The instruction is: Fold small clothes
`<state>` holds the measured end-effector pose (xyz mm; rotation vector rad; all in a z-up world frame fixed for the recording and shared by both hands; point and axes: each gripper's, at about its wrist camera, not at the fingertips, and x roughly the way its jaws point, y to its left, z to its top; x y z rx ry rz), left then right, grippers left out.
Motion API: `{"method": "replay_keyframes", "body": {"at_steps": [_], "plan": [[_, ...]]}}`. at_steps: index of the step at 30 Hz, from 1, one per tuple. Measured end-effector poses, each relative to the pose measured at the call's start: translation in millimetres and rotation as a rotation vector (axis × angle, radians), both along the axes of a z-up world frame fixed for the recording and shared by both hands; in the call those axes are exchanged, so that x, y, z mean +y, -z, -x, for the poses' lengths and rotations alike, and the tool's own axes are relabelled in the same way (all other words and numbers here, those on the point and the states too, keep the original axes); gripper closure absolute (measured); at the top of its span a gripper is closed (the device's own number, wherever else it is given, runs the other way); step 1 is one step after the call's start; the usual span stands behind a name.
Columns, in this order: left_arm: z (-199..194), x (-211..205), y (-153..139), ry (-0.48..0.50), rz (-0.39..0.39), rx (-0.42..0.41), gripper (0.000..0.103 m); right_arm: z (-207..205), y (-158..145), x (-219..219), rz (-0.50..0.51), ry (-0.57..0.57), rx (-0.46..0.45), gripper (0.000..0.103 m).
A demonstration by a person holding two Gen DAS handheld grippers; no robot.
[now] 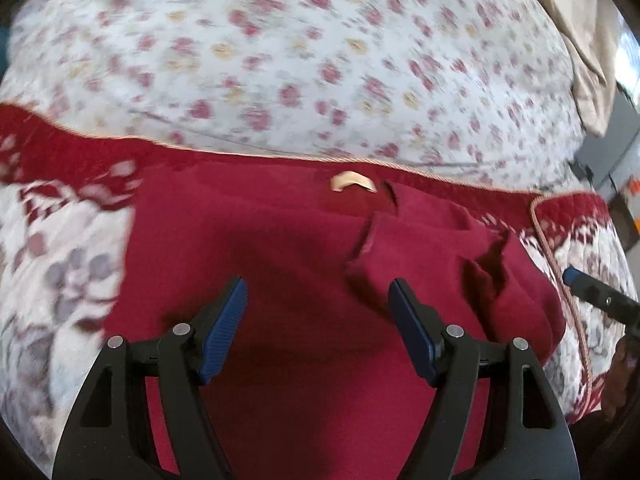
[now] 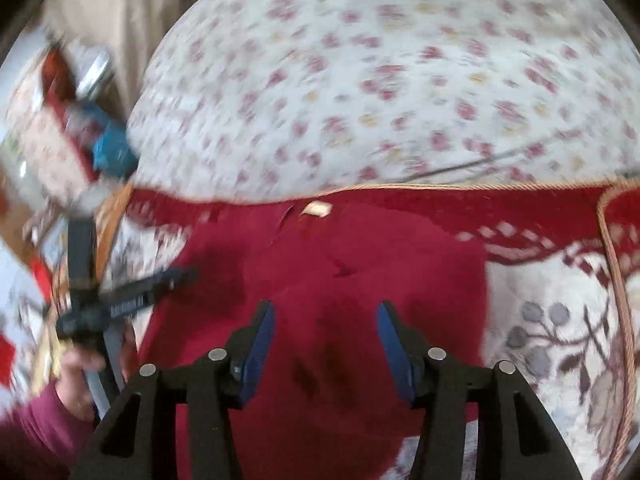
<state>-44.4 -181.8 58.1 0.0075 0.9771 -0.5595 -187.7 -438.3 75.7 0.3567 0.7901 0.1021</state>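
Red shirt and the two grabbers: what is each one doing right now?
Red shirt: lying on the bed, partly folded, one flap bunched up on its right side.
Tag: showing at the collar.
Left gripper: fingers open, holding nothing.
Right gripper: fingers open, nothing between them.

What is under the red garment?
The red garment lies on a quilt with a red border and leaf pattern, showing on both sides. The part of the quilt beneath the garment is covered.
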Motion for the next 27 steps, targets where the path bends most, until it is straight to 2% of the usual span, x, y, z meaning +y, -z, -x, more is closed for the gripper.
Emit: {"method": "replay_keyframes", "body": {"at_steps": [4, 5, 7, 10, 11, 13, 19, 24, 27], "plan": [[-18.1, -42.1, 29.4, 0.037, -0.052, 0.112, 0.031, -3.9, 0.9, -19.2, 0.005, 0.079, 0.035, 0.052], [-19.5, -46.2, 31.9, 0.027, -0.061, 0.109, 0.034, -1.1, 0.9, -26.6, 0.000, 0.099, 0.033, 0.052], [-20.6, -55.4, 29.6, 0.025, -0.072, 0.075, 0.079, -4.3, -0.1, -33.0, -0.022, 0.119, 0.028, 0.052], [-22.1, -61.1, 24.4, 0.038, -0.055, 0.088, 0.088, -0.4, -3.9, -44.1, -0.039, 0.161, 0.004, 0.048], [-20.8, -60.2, 20.0, 0.049, -0.043, 0.083, 0.088, -0.3, -5.8, -46.6, -0.043, 0.168, -0.003, 0.042], [-17.2, -53.7, 10.4, 0.054, -0.036, 0.057, 0.088, 1.7, -7.4, -51.4, -0.053, 0.185, -0.012, 0.039], [-5.7, -33.4, -9.1, 0.035, -0.019, 0.009, 0.090, 0.5, -5.6, -55.4, -0.044, 0.215, -0.002, 0.039], [-17.7, -3.3, -32.4, -0.068, 0.029, -0.039, 0.091, -1.7, 3.2, -65.4, -0.048, 0.273, 0.035, 0.038], [-23.8, 32.4, -50.4, -0.153, 0.058, -0.073, 0.091, -3.3, 9.8, -71.2, -0.062, 0.288, 0.065, 0.038]]}}
